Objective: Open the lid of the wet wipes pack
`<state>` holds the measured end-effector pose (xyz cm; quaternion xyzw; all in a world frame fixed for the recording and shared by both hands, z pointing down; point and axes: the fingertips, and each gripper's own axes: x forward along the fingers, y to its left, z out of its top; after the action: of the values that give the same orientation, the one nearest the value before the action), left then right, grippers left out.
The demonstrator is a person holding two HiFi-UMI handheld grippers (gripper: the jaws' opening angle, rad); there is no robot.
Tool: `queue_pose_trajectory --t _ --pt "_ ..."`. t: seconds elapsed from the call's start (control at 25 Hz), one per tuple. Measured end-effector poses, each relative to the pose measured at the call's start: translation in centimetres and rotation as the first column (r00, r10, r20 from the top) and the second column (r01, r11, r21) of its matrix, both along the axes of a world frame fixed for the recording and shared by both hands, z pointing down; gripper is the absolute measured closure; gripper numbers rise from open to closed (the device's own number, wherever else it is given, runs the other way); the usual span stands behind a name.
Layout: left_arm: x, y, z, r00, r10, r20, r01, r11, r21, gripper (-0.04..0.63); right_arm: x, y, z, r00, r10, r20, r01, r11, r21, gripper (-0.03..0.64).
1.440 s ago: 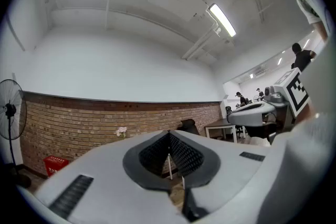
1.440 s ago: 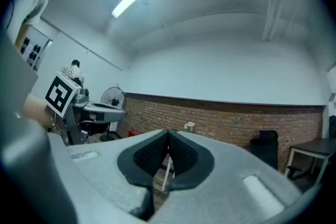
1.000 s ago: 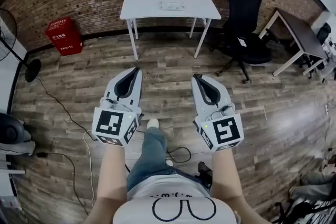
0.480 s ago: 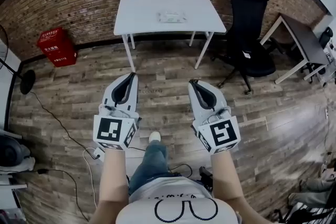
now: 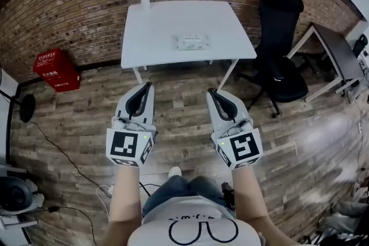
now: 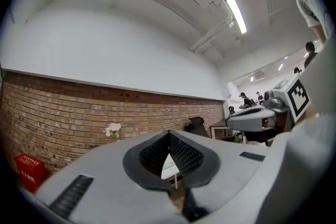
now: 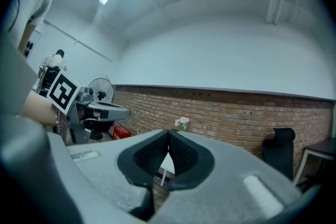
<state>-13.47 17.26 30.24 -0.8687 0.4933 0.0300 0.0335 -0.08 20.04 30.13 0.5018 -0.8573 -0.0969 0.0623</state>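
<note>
Two grey tongs, the left tongs [image 5: 147, 86] and the right tongs [image 5: 212, 91], are held clenched and empty above the wood-plank floor [image 5: 179, 106]. One flat, rectangular wet wipes pack [image 5: 192, 41] is seen at 12 o'clock, laid on the single white tabletop [image 5: 155, 31] before a brick wall [image 5: 75, 3].

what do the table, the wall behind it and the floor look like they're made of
Table: smooth matte white top, probably laminate or painted board. Wall: bare red-brown brick, mortar lines visible. Floor: grey-brown planks with grain and a slight sheen; real wood or laminate, can't tell.
</note>
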Motion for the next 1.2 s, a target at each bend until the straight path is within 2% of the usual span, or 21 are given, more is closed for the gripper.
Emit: queue_pose_trajectory --t 0.24,0.44,0.68,0.84,1.0,1.2 --pt "0.6 -4.1 0.3 1.0 0.015 -0.007 -0.015 1.0 -0.003 0.597 0.4 -4.3 0.7 1.0 -0.011 -0.011 0.011 0.999 -0.032 0.62" --pt "2.0 -7.9 0.9 1.0 0.024 0.009 -0.023 1.0 -0.012 0.597 1.4 -8.4 0.7 1.0 -0.018 -0.021 0.018 1.0 -0.02 0.62" --pt "4.3 -14.6 1.9 1.0 -0.011 0.015 0.011 1.0 -0.016 0.597 3.7 -15.5 1.7 0.998 -0.05 -0.036 0.05 0.999 -0.011 0.62" --pt "6.3 -20.3 2.8 0.998 -0.039 0.044 0.04 0.998 -0.04 0.597 5.8 -21.6 2.1 0.997 -0.067 -0.031 0.066 0.998 -0.016 0.618" --pt "8.2 -26.0 3.2 0.996 -0.068 0.054 0.071 0.995 -0.064 0.597 7.5 -27.5 2.2 0.994 -0.108 -0.014 0.107 0.993 -0.047 0.616" --pt "9.9 -32.4 4.0 0.99 -0.121 0.075 0.128 0.988 -0.092 0.597 9.5 -34.3 2.4 0.987 -0.159 -0.018 0.158 0.985 -0.072 0.579"
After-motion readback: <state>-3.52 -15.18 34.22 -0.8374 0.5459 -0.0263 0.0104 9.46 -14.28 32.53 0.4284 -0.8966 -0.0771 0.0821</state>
